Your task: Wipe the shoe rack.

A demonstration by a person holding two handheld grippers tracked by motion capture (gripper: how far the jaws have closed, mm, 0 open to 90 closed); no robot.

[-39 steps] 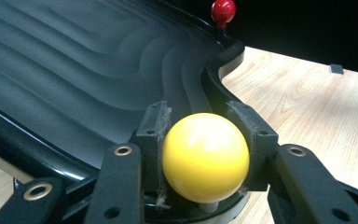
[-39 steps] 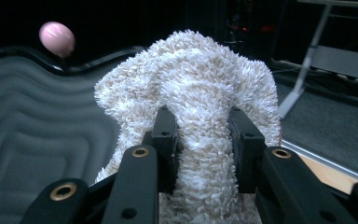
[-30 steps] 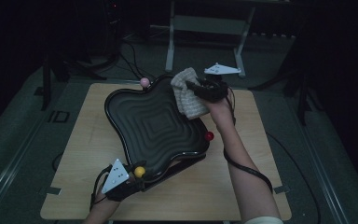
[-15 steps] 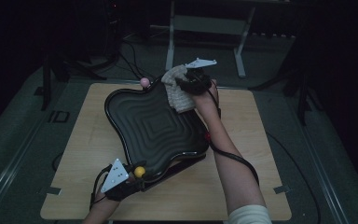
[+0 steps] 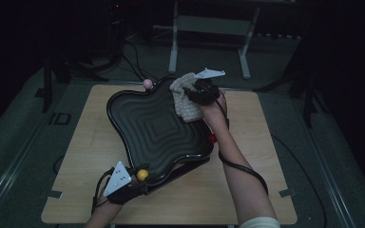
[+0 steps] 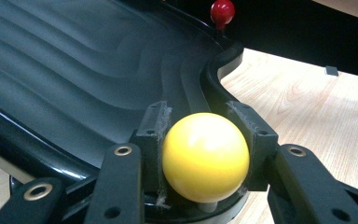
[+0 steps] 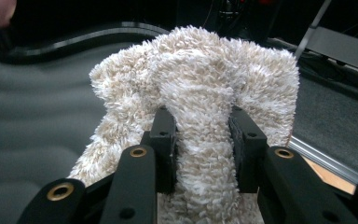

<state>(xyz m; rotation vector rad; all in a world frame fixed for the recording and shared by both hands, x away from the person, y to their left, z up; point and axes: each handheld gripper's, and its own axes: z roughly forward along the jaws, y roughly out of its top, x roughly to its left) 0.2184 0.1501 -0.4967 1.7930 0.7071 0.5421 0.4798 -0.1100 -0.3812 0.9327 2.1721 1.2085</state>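
With the right gripper [image 5: 193, 95] we hold a fluffy cloth [image 5: 186, 100], jaws pressed into its pile, at the far right corner of the black tray [image 5: 152, 128]. Most of the tray's ribbed surface lies toward us and to the left of the cloth. The left gripper [image 5: 140, 178] clamps the yellow knob [image 6: 205, 156] at the tray's near edge, steadying it on the counter [image 5: 90, 142].

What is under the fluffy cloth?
Under the fluffy cloth lies the black wavy tray, near its far rim. The right gripper pinches the cloth. Whatever sits on that covered patch is hidden.
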